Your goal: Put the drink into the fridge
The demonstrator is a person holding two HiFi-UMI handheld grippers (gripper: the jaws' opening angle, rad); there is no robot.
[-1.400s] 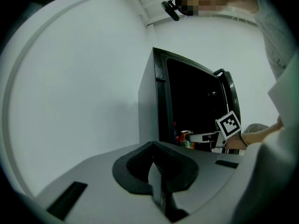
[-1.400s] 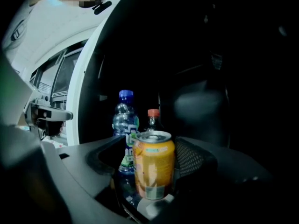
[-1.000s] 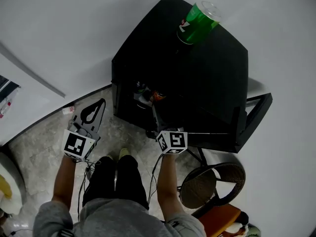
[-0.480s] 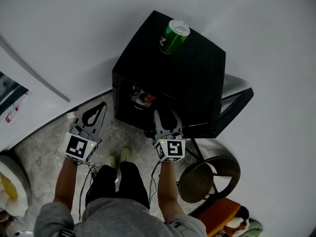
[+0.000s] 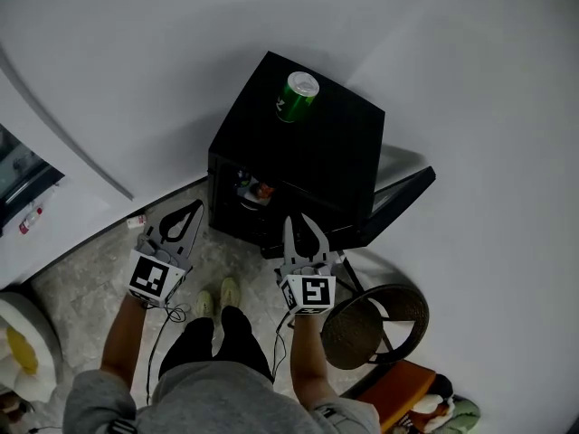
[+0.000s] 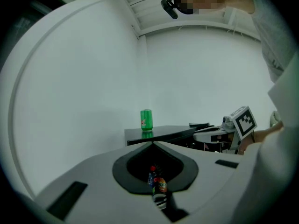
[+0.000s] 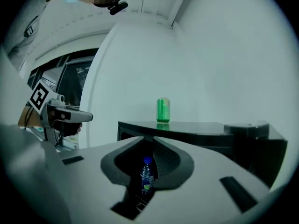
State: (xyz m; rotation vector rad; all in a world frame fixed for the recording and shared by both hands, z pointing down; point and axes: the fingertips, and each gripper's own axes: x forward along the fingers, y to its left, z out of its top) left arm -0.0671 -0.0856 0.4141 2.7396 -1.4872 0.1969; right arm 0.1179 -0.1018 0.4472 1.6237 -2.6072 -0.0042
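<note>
A green can (image 5: 294, 96) (image 6: 146, 120) (image 7: 162, 110) stands upright on top of a small black fridge (image 5: 335, 152). The fridge door (image 5: 398, 202) hangs open to the right. Bottles (image 5: 253, 188) (image 6: 158, 185) (image 7: 146, 174) stand inside the fridge. My left gripper (image 5: 188, 213) (image 6: 152, 143) is shut and empty, held over the floor left of the fridge. My right gripper (image 5: 303, 224) (image 7: 149, 137) hovers in front of the fridge opening. Its jaws have just been closing, and a narrow gap remains with nothing between them. Neither gripper touches the can.
A round dark stool (image 5: 371, 328) stands at the right, beside my right arm. White walls close the corner behind the fridge. A pale round object (image 5: 23, 351) sits at the lower left, and orange and green items (image 5: 425, 405) lie at the lower right.
Both grippers have risen and drawn back from the fridge opening. The right jaws have narrowed from wide to nearly together. The fridge and can look smaller and farther off.
</note>
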